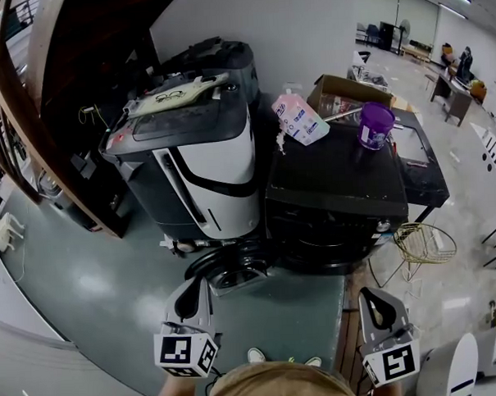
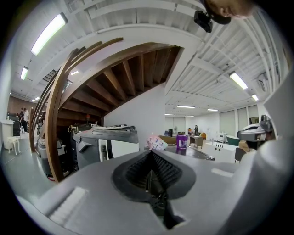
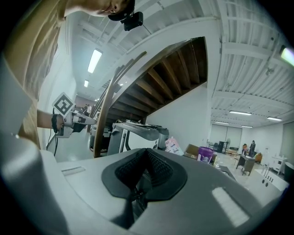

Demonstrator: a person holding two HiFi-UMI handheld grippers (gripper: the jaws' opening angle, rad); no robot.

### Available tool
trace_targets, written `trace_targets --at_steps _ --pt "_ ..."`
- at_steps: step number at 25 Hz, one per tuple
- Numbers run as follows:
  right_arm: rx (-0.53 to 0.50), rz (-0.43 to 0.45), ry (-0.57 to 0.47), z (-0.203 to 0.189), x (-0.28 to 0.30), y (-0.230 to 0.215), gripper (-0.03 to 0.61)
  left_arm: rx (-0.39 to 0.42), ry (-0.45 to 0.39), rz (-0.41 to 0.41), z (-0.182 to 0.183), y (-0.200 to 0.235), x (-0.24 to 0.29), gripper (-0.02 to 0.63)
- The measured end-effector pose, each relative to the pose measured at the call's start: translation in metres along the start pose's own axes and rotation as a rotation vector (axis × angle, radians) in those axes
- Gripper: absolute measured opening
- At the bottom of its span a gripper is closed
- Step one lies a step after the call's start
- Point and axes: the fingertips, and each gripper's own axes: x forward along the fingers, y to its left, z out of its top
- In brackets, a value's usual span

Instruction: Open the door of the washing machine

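The black washing machine (image 1: 338, 189) stands at one o'clock from the person, its front door (image 1: 328, 245) apparently closed, a purple cup (image 1: 377, 124) and a pink pouch (image 1: 300, 118) on top. The left gripper (image 1: 192, 287) at seven o'clock and the right gripper (image 1: 370, 298) at five hang well short of it, jaws pressed together and empty. The step likely calls for parting one pair, hooking the door's edge and pulling outward

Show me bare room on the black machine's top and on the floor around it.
The front half of the washing machine top is bare, ahead of the pink pouch and purple tub. The green floor is open in front of the grey-white machine. Crowded: the top's back edge, and the right side by the gold wire basket.
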Motion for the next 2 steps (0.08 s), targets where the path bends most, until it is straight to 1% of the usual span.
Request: trace_targets --at_steps 2 --pt "-0.002 0.005 0.000 -0.0002 0.0017 0.0014 0.006 -0.009 0.002 0.003 -0.0019 0.0016 0.0003 0.060"
